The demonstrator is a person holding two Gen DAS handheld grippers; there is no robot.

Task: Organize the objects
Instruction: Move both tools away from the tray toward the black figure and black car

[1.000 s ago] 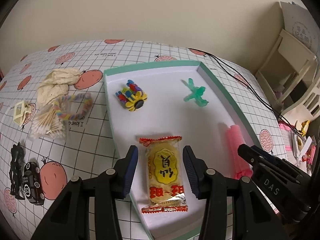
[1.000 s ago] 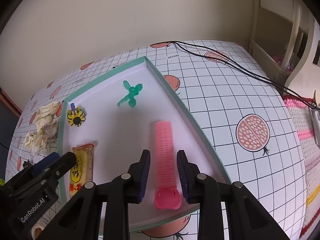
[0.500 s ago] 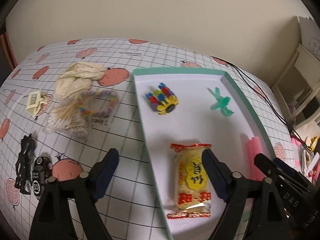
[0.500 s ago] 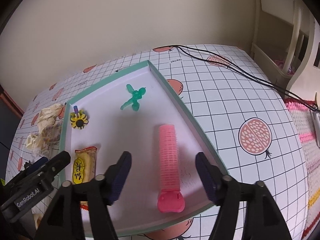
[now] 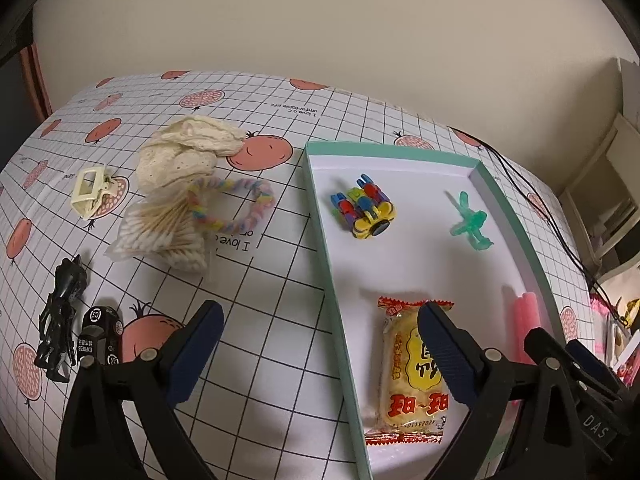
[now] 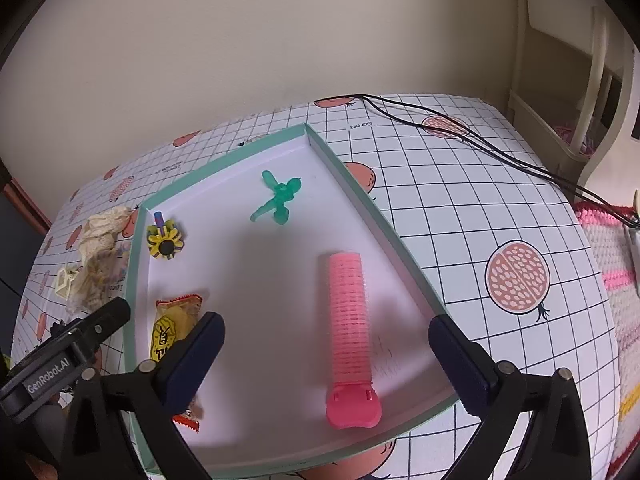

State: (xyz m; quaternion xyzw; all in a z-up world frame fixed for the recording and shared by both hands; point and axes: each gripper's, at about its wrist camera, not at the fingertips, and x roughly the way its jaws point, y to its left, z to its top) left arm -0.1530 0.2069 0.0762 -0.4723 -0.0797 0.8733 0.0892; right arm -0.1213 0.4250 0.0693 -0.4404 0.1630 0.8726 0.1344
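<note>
A green-rimmed white tray (image 5: 316, 200) (image 6: 224, 152) holds a yellow snack packet (image 5: 414, 376) (image 6: 172, 328), a colourful block toy (image 5: 364, 212) (image 6: 164, 240), a green figure (image 5: 468, 224) (image 6: 278, 200) and a pink hair roller (image 6: 348, 332) (image 5: 528, 320). My left gripper (image 5: 320, 344) is open over the tray's left rim, its right finger above the packet. My right gripper (image 6: 326, 344) is open, with the roller lying between its spread fingers, untouched.
Left of the tray on the gridded cloth lie a cream cloth (image 5: 188, 148), a bag of cotton swabs (image 5: 160, 236), a rainbow hair tie (image 5: 232, 204), a cream hair clip (image 5: 90, 190), a black figure (image 5: 60, 312) and a black toy car (image 5: 98, 336). Black cables (image 6: 480, 136) run right of the tray.
Both grippers opened wide, letting go of the snack packet and the pink roller, which now lie in the tray. The left gripper then shifted left and pulled back.
</note>
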